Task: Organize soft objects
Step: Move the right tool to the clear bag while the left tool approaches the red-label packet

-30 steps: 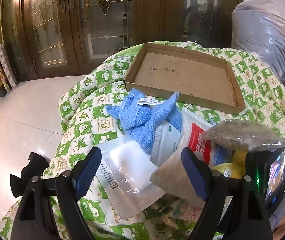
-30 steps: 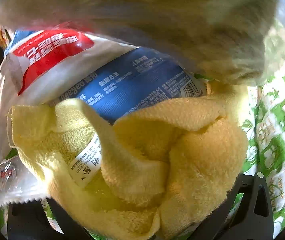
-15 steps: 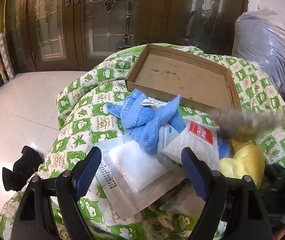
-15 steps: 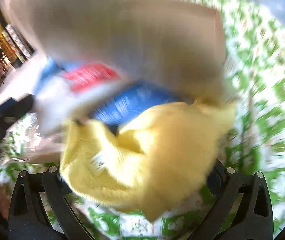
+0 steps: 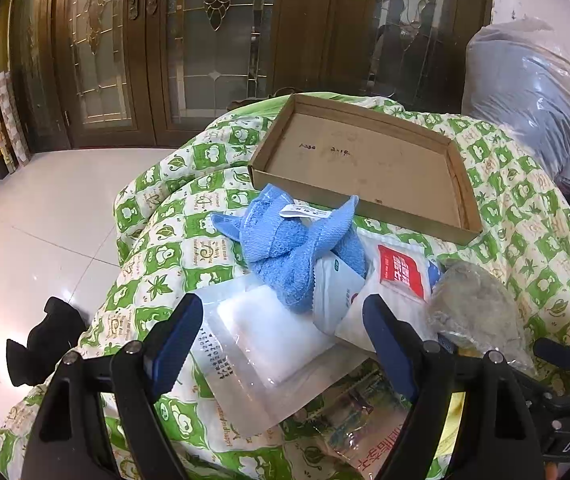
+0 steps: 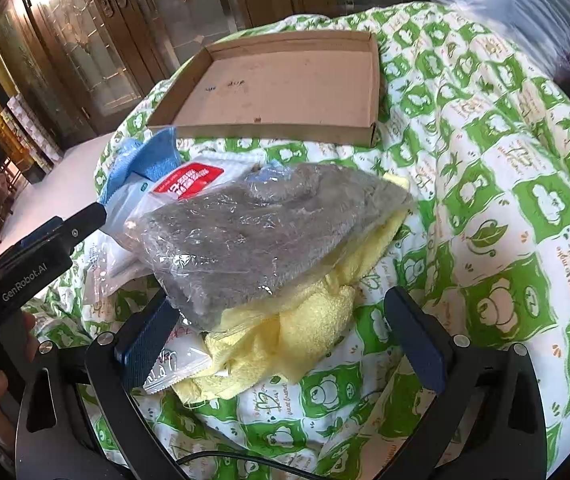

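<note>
**Q:** Right wrist view first: what sits at your gripper?

**Me:** My right gripper (image 6: 281,336) is spread wide and grips nothing. Between its fingers lies a yellow towel (image 6: 297,336), and on top of that towel rests a clear bag of grey fabric (image 6: 253,232). Just beyond the bag, to the left, a white packet with a red label (image 6: 189,182) pokes out, and past it a corner of the blue towel (image 6: 145,156). Farther ahead stands the shallow cardboard tray (image 6: 373,80), with bare cardboard inside. Everything rests on the green-and-white quilt (image 6: 505,200).

**Q:** And the other hand?

**Me:** My left gripper (image 5: 281,332) is spread as well, holding nothing. Between its fingers, slightly beyond the tips, lies a clear zip bag with a white pad (image 5: 269,340). Ahead of that the blue towel (image 5: 293,252) is bunched up, its white tag showing, touching the near wall of the cardboard tray (image 5: 461,176). To the right of my right finger sit the red-label packet (image 5: 399,272) and the grey bag (image 5: 473,304). A plastic-wrapped grey bundle (image 5: 533,92) stands far right.
</note>
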`<state>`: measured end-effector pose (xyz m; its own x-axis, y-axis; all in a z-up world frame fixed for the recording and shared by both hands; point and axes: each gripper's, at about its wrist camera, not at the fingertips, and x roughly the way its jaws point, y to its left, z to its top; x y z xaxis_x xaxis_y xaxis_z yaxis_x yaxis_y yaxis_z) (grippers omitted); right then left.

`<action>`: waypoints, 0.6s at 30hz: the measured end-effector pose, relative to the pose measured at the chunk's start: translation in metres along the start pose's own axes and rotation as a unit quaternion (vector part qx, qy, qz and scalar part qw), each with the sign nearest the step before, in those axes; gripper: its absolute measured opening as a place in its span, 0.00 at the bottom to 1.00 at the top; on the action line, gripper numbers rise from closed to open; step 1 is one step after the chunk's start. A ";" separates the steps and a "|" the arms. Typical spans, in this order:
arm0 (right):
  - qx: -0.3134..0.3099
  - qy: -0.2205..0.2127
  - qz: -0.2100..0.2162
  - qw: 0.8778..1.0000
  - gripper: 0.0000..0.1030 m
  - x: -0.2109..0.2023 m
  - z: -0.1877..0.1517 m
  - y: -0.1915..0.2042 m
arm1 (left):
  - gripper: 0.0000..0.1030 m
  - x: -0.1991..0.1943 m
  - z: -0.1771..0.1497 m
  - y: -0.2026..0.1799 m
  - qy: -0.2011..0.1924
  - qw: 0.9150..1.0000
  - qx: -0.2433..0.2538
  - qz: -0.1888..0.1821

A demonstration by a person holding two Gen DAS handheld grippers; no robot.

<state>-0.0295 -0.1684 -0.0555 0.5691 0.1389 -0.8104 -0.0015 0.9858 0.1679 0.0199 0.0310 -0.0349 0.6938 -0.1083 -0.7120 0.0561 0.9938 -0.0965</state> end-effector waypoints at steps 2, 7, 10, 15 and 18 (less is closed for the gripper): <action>-0.002 0.000 0.002 1.000 1.00 0.002 0.002 0.001 | 0.80 0.000 0.000 0.000 -0.001 1.000 0.002 -0.001; 0.003 0.055 0.044 0.998 1.00 0.004 0.029 -0.003 | 0.80 -0.002 0.000 -0.001 -0.004 1.000 0.006 -0.006; -0.019 0.104 0.073 0.992 1.00 0.000 0.048 -0.008 | 0.80 -0.001 0.000 -0.002 -0.004 1.000 0.010 -0.006; -0.023 0.092 0.097 0.991 1.00 -0.025 0.059 -0.029 | 0.80 -0.002 0.000 -0.002 -0.004 1.000 0.011 -0.011; 0.019 0.075 0.095 0.993 1.00 -0.028 0.055 -0.052 | 0.80 -0.001 0.000 -0.003 -0.002 1.000 0.013 -0.013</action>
<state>-0.0002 -0.2284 -0.0103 0.4336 0.3364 -0.8360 -0.0638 0.9368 0.3439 0.0187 0.0277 -0.0335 0.6944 -0.1339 -0.7070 0.0927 0.9910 -0.0967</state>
